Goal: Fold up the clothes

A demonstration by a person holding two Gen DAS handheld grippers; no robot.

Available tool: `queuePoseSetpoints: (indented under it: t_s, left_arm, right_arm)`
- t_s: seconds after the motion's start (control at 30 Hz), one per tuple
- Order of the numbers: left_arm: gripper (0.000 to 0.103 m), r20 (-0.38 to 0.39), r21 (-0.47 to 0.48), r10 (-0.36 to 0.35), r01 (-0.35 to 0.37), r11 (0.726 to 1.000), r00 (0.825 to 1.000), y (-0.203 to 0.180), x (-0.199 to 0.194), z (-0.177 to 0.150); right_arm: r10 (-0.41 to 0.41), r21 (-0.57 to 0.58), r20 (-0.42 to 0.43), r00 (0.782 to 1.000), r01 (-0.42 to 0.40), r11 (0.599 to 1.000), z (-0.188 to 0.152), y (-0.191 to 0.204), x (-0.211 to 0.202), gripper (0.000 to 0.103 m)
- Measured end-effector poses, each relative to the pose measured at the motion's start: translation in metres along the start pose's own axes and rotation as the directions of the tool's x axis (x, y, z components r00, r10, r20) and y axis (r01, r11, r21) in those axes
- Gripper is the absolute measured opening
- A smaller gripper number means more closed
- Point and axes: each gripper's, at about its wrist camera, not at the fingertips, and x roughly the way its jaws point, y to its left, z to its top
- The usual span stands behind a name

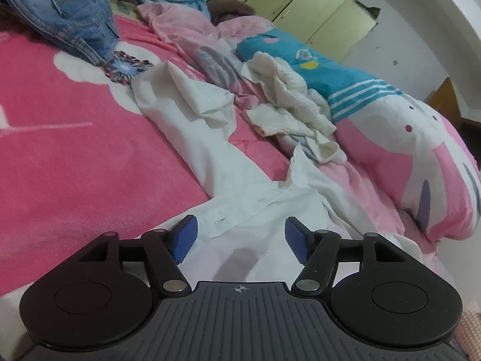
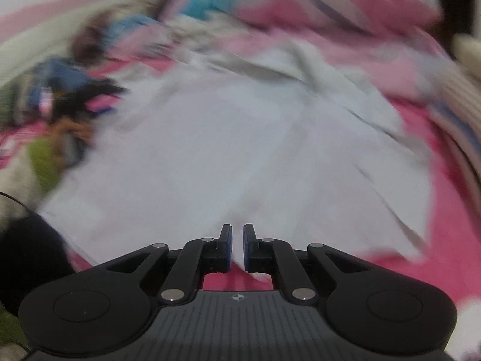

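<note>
On a pink bedspread [image 1: 75, 138] strewn with laundry, I work a white button-up shirt [image 1: 255, 210] that lies partly spread, one sleeve trailing up toward the jeans [image 1: 69, 9] at far left, a crumpled cream towel [image 1: 288, 105] and a cartoon-print pillow [image 1: 421, 156] to its right. Risk first: the shirt is thin and slack, so my judgement is that a pull from one side alone could drag the whole panel askew or bunch the button placket. The heavy blur in the right wrist view suggests that hand is moving fast, which could slip the cloth free. My left gripper [image 1: 240, 237] hovers just above the shirt's front by the placket, its blue pads [image 1: 186, 237] spread wide apart and holding nothing. My right gripper [image 2: 237, 246] has its jaws nearly together, a narrow slit between them; white fabric of the shirt [image 2: 225, 150] appears to run into that slit, so I judge it pinched at the hem.
</note>
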Motion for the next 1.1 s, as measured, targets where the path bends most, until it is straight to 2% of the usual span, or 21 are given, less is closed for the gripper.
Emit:
queuePoseSetpoints:
  t_s: [0.13, 0.2, 0.33, 0.53, 0.67, 0.7, 0.77, 0.8, 0.87, 0.93, 1.0, 1.1]
  left_arm:
    - [0.068, -0.015, 0.01, 0.012, -0.012, 1.0, 1.0, -0.006, -0.014, 0.007]
    - [0.068, -0.062, 0.068, 0.014, -0.01, 0.998, 0.998, -0.007, -0.036, 0.012]
    - [0.07, -0.111, 0.229, 0.028, -0.002, 0.973, 0.993, 0.006, -0.095, 0.018]
    - [0.071, -0.185, 0.349, 0.066, 0.002, 0.937, 0.981, 0.05, -0.161, -0.004]
    - [0.07, -0.196, 0.397, 0.076, 0.009, 0.918, 0.978, 0.063, -0.182, -0.026]
    - [0.07, -0.198, 0.387, 0.075, 0.008, 0.922, 0.977, 0.065, -0.184, -0.028]
    - [0.067, -0.199, 0.379, 0.074, 0.007, 0.925, 0.977, 0.069, -0.187, -0.032]
    - [0.067, -0.196, 0.383, 0.075, 0.006, 0.924, 0.978, 0.069, -0.188, -0.034]
    - [0.062, -0.173, 0.441, 0.097, -0.011, 0.897, 0.98, 0.065, -0.19, -0.039]
    - [0.057, -0.153, 0.5, 0.106, -0.016, 0.866, 0.982, 0.062, -0.191, -0.044]
    - [0.052, -0.159, 0.524, 0.111, -0.012, 0.852, 0.981, 0.061, -0.189, -0.048]
    - [0.042, -0.184, 0.522, 0.128, -0.014, 0.853, 0.975, 0.064, -0.181, -0.053]
  right_arm:
    - [0.087, -0.1, 0.004, 0.996, -0.086, 0.991, 0.019, 0.042, 0.055, 0.007]
    - [0.118, -0.099, -0.043, 0.992, -0.121, 0.988, 0.011, 0.049, 0.074, 0.007]
    - [0.101, -0.098, -0.072, 0.992, -0.107, 0.989, -0.02, 0.047, 0.062, 0.007]
    - [0.095, 0.043, -0.11, 0.989, -0.091, 0.995, -0.035, 0.036, 0.024, 0.008]
    - [0.173, 0.08, -0.043, 0.984, -0.169, 0.982, -0.008, 0.052, 0.025, 0.009]
    - [0.206, 0.081, -0.021, 0.978, -0.204, 0.976, 0.003, 0.059, 0.025, 0.011]
    - [0.268, 0.08, 0.01, 0.963, -0.268, 0.96, 0.024, 0.077, 0.031, 0.025]
    - [0.297, 0.079, 0.015, 0.955, -0.297, 0.952, 0.036, 0.088, 0.038, 0.027]
    - [0.355, 0.075, 0.024, 0.935, -0.355, 0.932, 0.061, 0.108, 0.052, 0.028]
    - [0.413, 0.076, 0.019, 0.911, -0.413, 0.908, 0.086, 0.131, 0.07, 0.028]
    - [0.443, 0.099, -0.002, 0.896, -0.441, 0.892, 0.106, 0.15, 0.095, 0.028]
    - [0.487, 0.213, -0.056, 0.872, -0.466, 0.859, 0.132, 0.173, 0.148, 0.028]
